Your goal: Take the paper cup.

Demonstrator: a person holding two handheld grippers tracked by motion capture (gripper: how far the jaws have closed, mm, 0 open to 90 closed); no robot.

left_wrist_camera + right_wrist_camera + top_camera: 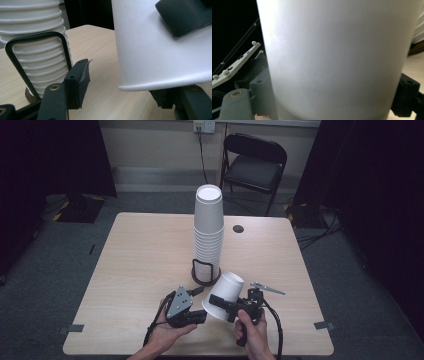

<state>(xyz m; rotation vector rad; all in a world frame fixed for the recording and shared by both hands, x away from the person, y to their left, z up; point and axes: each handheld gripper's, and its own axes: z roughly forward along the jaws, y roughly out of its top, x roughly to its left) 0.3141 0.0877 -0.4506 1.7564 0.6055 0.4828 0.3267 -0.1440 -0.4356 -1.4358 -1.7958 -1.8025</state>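
A single white paper cup (226, 291) hangs tilted above the table's front, with my right gripper (220, 303) shut on its wall near the rim. In the right gripper view the cup (337, 60) sits between both jaws. My left gripper (199, 305) is just left of the cup, open, pointing towards it. In the left gripper view the cup's rim (160, 82) hangs over the right jaw; whether it touches is unclear. A tall stack of white cups (208, 227) stands upside down in a black wire holder (204, 272) behind both grippers.
The wooden table (140, 255) has a small round hole (238, 228) right of the stack. A black folding chair (255, 162) stands beyond the far edge. The stack (37, 50) and its wire holder (17, 62) rise close by the left gripper's left jaw.
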